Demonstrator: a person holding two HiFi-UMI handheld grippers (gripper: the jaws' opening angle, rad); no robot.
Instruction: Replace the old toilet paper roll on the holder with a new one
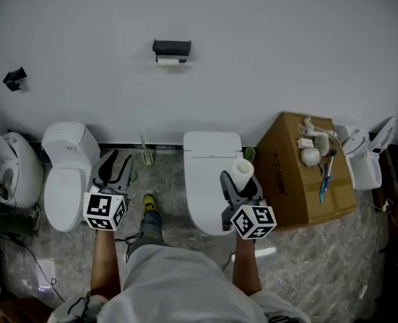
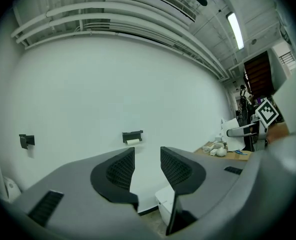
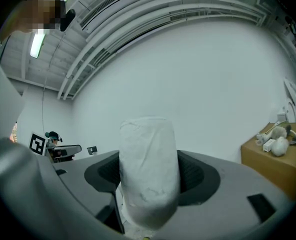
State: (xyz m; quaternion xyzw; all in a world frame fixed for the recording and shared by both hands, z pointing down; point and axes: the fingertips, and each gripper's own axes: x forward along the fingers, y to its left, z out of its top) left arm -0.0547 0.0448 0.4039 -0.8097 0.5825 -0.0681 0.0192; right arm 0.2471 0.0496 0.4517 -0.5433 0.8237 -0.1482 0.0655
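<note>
Right hand-held gripper (image 1: 239, 186) clamped new toilet paper roll (image 3: 148, 174), left hand-held gripper (image 2: 147, 169) stood apart, empty, holder (image 1: 171, 48) hung on wall.

My head view looks steeply down from up high, toward the far wall (image 1: 266, 39). The left gripper view and the right gripper view sit low and look level at that wall. All three see the brown box (image 1: 300, 173) on the right.

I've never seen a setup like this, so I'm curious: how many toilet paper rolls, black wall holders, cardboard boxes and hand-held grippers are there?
Toilet paper roll: 2
Black wall holder: 2
Cardboard box: 1
Gripper: 2
Total: 7
</note>
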